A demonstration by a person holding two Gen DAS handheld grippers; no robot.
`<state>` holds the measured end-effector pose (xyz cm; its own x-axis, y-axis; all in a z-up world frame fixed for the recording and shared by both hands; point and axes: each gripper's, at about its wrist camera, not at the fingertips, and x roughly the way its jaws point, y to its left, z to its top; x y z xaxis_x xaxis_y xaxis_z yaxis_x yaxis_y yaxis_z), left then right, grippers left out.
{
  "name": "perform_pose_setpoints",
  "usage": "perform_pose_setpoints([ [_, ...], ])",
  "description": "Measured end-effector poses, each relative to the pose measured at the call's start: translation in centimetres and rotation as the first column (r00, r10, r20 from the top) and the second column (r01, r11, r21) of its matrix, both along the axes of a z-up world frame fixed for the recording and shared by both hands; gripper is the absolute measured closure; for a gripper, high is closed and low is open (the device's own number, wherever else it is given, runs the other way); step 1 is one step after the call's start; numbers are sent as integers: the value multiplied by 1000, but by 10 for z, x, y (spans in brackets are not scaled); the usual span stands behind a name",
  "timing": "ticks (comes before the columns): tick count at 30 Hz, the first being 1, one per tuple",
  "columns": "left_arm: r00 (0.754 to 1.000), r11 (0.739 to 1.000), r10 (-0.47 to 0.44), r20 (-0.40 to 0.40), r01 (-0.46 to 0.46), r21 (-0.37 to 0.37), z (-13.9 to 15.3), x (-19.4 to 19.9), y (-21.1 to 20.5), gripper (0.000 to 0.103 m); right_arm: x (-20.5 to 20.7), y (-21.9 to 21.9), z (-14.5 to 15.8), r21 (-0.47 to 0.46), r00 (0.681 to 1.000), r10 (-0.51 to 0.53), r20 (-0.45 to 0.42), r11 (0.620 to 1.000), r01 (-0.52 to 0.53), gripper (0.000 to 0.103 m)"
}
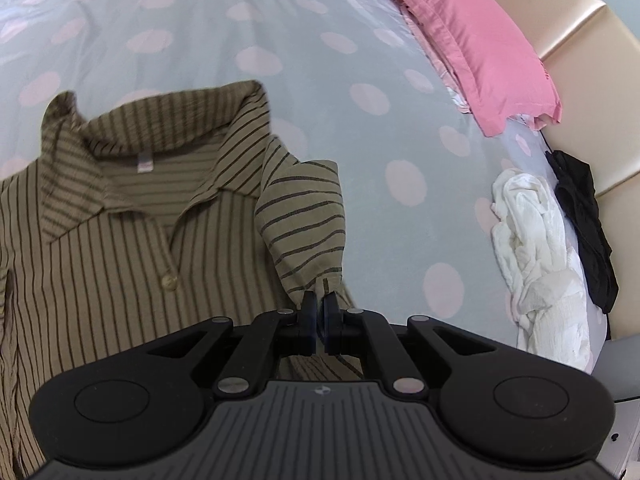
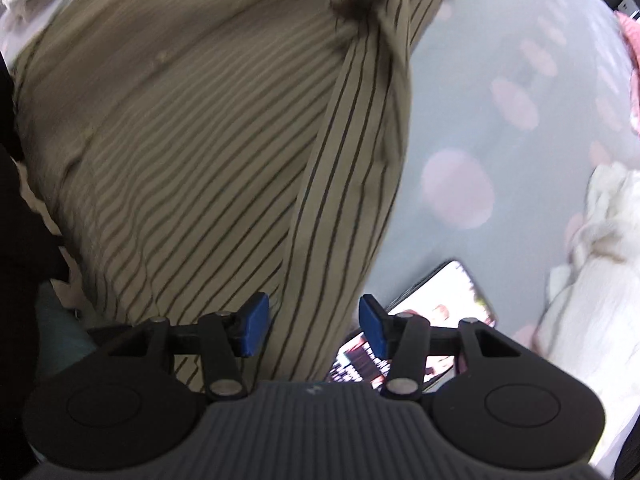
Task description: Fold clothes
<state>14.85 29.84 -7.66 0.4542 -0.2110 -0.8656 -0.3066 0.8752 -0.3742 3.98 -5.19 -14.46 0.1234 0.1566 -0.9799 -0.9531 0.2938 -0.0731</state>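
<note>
The fingers of the left gripper (image 1: pixel 320 312) are pinched tight on the short sleeve (image 1: pixel 304 216) of the striped shirt (image 1: pixel 120 248), which lies collar-up, front upward, on the spotted bed (image 1: pixel 320 40); the right gripper (image 2: pixel 314 322) stands wide apart, holding nothing, straddling a long fold (image 2: pixel 340 200) running straight away from it, so the right looks nearer that edge

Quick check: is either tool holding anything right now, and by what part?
The left tool is shut on the striped shirt, pinching the end of its sleeve. The right tool is open over the shirt and holds nothing.
</note>
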Motion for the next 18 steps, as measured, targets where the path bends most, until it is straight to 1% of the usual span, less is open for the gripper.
perform_pose_setpoints([
  [3, 1000, 1000, 7, -2, -7, -7, -6, -6, 7, 102, -9, -1, -17, -36, 1000, 9, 4, 999, -9, 54],
  [5, 1000, 1000, 7, 3, -7, -13, -8, -9, 11, 102, -11, -3, -20, -44, 1000, -7, -18, 999, 6, 57],
  [7, 1000, 1000, 8, 9, -8, -19, -9, -10, 14, 102, -13, -5, -23, -52, 999, -24, -40, 998, 21, 78],
  [8, 1000, 1000, 6, 14, -6, -22, -10, -11, 15, 102, -15, -5, -19, -48, 998, -41, -51, 998, 38, 83],
  [9, 1000, 1000, 2, 20, -2, -25, -10, -11, 16, 102, -17, -6, -15, -45, 996, -58, -62, 997, 55, 90],
  [11, 999, 1000, -6, 37, 7, -26, -10, -11, 16, 102, -23, -6, -3, -29, 994, -90, -70, 996, 88, 96],
  [13, 998, 1000, -10, 59, 12, -29, -10, -13, 17, 102, -32, -3, 12, -5, 991, -119, -66, 993, 119, 97],
  [17, 994, 999, -7, 107, 12, -53, -11, -17, 21, 102, -66, 20, 38, 2, 993, -119, -26, 993, 119, 98],
  [18, 994, 998, -2, 113, 9, -56, -11, -18, 23, 102, -75, 27, 40, -11, 993, -113, -22, 994, 113, 98],
])
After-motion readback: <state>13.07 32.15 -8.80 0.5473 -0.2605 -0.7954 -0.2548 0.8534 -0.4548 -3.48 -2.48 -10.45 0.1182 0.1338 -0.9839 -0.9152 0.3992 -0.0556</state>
